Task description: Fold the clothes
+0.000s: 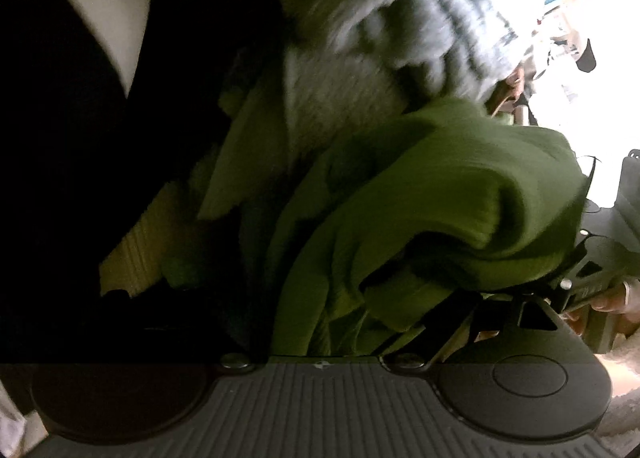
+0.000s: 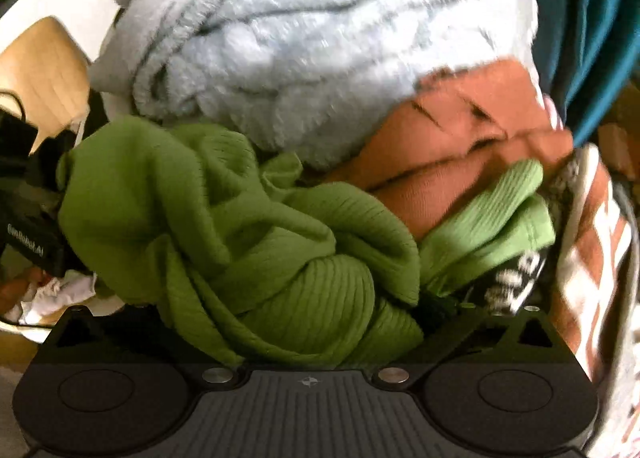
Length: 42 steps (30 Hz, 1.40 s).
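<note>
A crumpled green ribbed knit garment [image 2: 240,242] lies at the front of a heap of clothes. My right gripper [image 2: 304,324] points down at it, and its jaws stand wide apart at the frame's sides with the green cloth bunched between them and over them; the pads are hidden. In the left wrist view the same green garment [image 1: 420,210] drapes over my left gripper [image 1: 320,322], whose jaws also stand wide. The left side of that view is in deep shadow. A hand holds the right gripper's body [image 1: 588,282] at the right edge.
A fluffy pale grey-blue garment [image 2: 304,38] tops the heap behind the green one. An orange-brown garment [image 2: 452,146] and a striped brown and white cloth [image 2: 592,242] lie to the right, with teal fabric [image 2: 588,30] beyond. A wooden chair [image 2: 44,70] stands at the left.
</note>
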Each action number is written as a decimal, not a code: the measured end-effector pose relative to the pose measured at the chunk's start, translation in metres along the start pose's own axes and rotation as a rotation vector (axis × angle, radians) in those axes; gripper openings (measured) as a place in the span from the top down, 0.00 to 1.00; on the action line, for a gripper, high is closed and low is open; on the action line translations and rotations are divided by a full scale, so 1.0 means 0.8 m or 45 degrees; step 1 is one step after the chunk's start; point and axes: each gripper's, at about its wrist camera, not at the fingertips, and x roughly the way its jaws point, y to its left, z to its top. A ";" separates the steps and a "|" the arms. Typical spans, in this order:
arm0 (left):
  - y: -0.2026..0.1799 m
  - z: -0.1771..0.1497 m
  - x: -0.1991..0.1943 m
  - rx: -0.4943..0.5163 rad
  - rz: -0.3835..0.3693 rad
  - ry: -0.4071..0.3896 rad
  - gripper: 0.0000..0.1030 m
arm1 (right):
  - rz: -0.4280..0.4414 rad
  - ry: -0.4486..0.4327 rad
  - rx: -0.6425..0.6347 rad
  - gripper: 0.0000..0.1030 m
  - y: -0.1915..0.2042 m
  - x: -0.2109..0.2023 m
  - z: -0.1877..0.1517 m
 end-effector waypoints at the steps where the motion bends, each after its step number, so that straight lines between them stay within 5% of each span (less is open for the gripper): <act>1: -0.001 -0.002 0.003 0.005 -0.005 0.010 0.19 | 0.009 0.002 0.033 0.08 -0.001 0.002 0.000; 2: -0.008 -0.005 0.004 0.035 -0.010 0.012 0.44 | 0.023 0.003 0.070 0.17 -0.001 0.003 0.002; 3: -0.017 -0.006 0.003 0.083 0.011 0.008 0.55 | 0.046 0.002 0.115 0.21 -0.002 0.002 0.006; 5: -0.036 -0.008 -0.003 0.173 0.029 -0.018 0.64 | 0.124 -0.007 0.219 0.40 -0.005 -0.006 0.013; 8: -0.065 -0.006 -0.027 0.226 -0.078 -0.119 0.71 | 0.345 -0.080 0.462 0.46 -0.025 -0.026 0.017; 13: -0.112 0.009 -0.057 0.286 -0.211 -0.278 0.71 | 0.469 -0.356 0.652 0.47 -0.036 -0.083 0.023; 17: -0.121 0.029 -0.045 0.325 -0.210 -0.304 0.70 | 0.344 -0.521 0.628 0.45 -0.057 -0.109 0.060; 22: -0.117 0.039 0.001 0.379 -0.105 -0.181 0.60 | 0.121 -0.419 0.545 0.35 -0.060 -0.082 0.050; 24: -0.113 0.038 0.010 0.366 -0.094 -0.156 0.42 | 0.030 -0.372 0.487 0.27 -0.070 -0.086 0.026; 30: -0.136 0.057 0.071 0.255 -0.082 -0.092 0.27 | 0.029 -0.359 0.550 0.21 -0.088 -0.058 -0.011; 32: -0.158 0.066 0.095 0.247 -0.070 -0.082 0.27 | 0.024 -0.347 0.558 0.18 -0.087 -0.051 -0.009; 36: -0.198 0.063 0.086 0.352 -0.044 -0.160 0.59 | 0.084 -0.321 0.573 0.34 -0.076 -0.066 -0.006; 42: -0.239 0.044 0.026 0.440 -0.069 -0.376 0.62 | 0.347 -0.446 0.547 0.43 -0.054 -0.113 -0.010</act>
